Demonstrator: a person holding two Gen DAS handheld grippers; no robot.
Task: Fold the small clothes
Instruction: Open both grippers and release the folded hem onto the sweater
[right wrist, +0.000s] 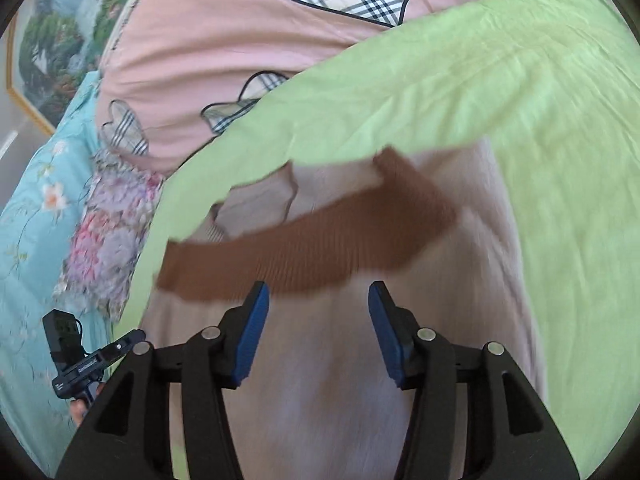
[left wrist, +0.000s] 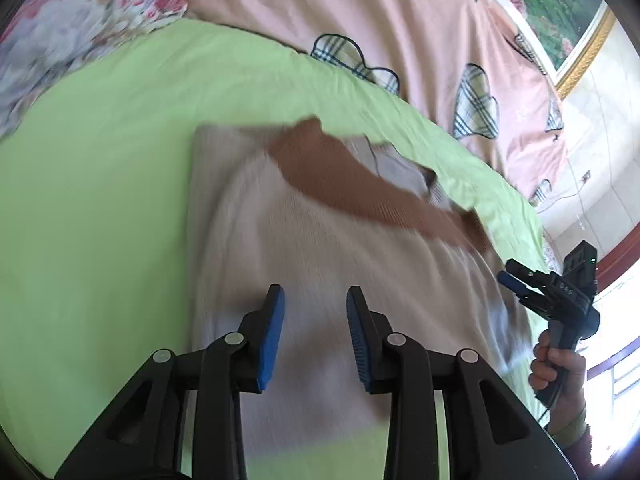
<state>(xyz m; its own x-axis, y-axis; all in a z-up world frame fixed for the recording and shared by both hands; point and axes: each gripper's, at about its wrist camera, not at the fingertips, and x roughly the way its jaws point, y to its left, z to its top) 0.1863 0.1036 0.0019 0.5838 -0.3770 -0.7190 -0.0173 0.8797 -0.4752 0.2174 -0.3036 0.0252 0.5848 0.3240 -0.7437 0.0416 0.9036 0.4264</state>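
A pale cream knit garment (left wrist: 304, 240) lies spread on the green sheet (left wrist: 100, 200), with a brown ribbed band (left wrist: 360, 184) slanting across its far part. My left gripper (left wrist: 316, 300) hovers over the garment's near half, its blue pads (left wrist: 274, 332) apart with nothing between them. In the right wrist view the same garment (right wrist: 340, 360) and brown band (right wrist: 304, 256) fill the middle, and my right gripper (right wrist: 319, 296) stands open just short of the band, holding nothing. The pictures are blurred.
A pink quilt with plaid hearts (left wrist: 400, 20) lies beyond the green sheet (right wrist: 540, 120). A floral cushion (right wrist: 108, 240) and a teal floral blanket (right wrist: 32, 220) sit to the left. A hand (left wrist: 556, 364) holds the right gripper (left wrist: 506, 274) at the garment's right edge. A framed picture (left wrist: 560, 20) hangs behind.
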